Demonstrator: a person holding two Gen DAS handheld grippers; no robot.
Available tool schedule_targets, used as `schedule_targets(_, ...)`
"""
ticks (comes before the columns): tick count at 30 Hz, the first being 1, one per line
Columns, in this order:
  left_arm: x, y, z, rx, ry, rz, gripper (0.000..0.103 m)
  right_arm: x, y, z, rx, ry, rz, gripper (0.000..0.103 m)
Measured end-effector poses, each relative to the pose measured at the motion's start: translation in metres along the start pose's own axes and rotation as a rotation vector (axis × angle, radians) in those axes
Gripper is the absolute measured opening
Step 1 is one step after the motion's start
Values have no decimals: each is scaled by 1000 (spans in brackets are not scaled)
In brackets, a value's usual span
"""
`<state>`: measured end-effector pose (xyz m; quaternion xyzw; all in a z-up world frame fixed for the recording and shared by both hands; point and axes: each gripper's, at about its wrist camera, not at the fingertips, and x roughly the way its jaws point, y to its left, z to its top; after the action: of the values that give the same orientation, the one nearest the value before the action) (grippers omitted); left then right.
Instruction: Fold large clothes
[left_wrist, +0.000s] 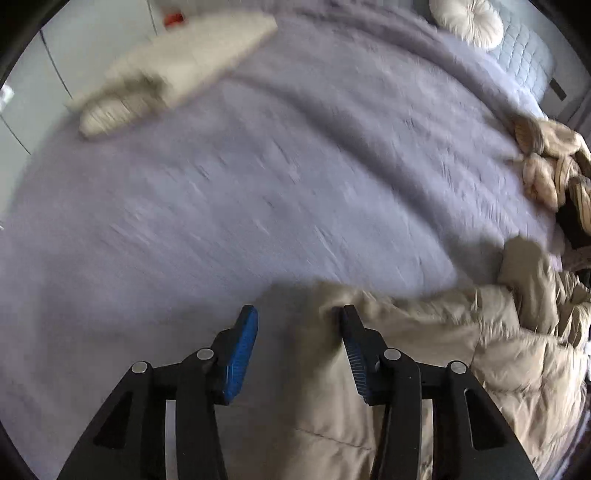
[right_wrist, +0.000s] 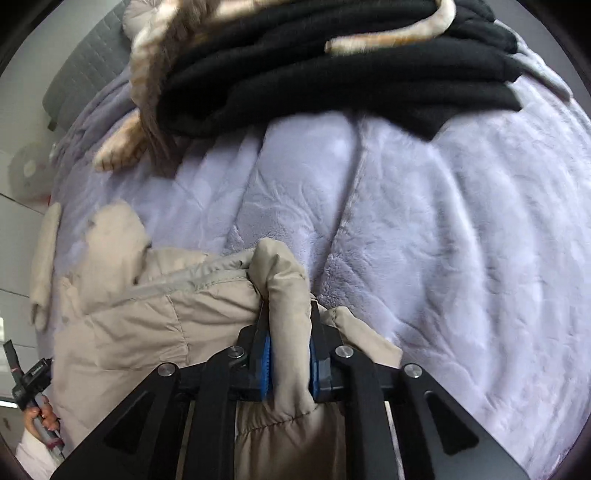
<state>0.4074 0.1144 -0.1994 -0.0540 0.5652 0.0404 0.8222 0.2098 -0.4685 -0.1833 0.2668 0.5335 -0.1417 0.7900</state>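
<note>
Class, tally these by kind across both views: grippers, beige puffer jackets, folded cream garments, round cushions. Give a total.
Grippers: 2 (left gripper, right gripper)
Beige puffer jacket: 1
Folded cream garment: 1
Round cushion: 1
Total: 5

Lay across nearly the whole view of both cameras: a bed under a lavender plush blanket (left_wrist: 280, 177), creased in long ridges and embossed with a faint pattern. Stood at its far end: a grey quilted headboard (left_wrist: 528, 51), with a round cream cushion (left_wrist: 469, 22) against it. Ran beyond the bed's left edge: pale flat wall panels (left_wrist: 48, 70) split by thin dark seams. Fell soft and even throughout: cool daylight, source unseen.
</note>
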Motion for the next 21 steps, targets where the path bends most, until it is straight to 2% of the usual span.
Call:
schedule_targets(3, -29, 8, 6, 35, -57, -28, 49, -44, 11, -6, -62, -156, -74, 14)
schedule_targets(4, -32, 7, 6, 53, -59, -45, 49, -54, 19, -8, -105, -185, -65, 5)
schedule_targets(7, -21, -1, 1, 94, -31, -50, 49, -45, 41, -11, -199, -149, -30, 5)
schedule_targets(9, 9, -15, -4, 115, 6, 33, 49, -24, 44, -10, -213, -111, -71, 5)
schedule_targets(10, 21, -16, -7, 111, 23, 64, 49, -10, 38, -9, -191, -85, -96, 4)
schedule_targets(11, 36, -13, -10, 87, 51, 76, 49, 4, 33, -6, -157, -60, -100, 0)
schedule_targets(12, 47, -7, -12, 45, 70, 68, 50, 14, 27, -6, -122, -39, -96, 0)
schedule_targets(13, 52, -2, -14, 10, 71, 54, 50, 28, 14, -6, -71, -18, -78, 0)
schedule_targets(15, 56, -3, -14, 4, 62, 59, 50, 41, 1, -5, -26, -17, -58, 0)
schedule_targets(18, 57, -11, -12, 74, 47, 93, 50, 49, -10, -1, 29, -10, -23, 0)
schedule_targets(21, 51, 0, -4, -8, 55, 110, 50, 40, -22, 4, 130, -1, 26, 0)
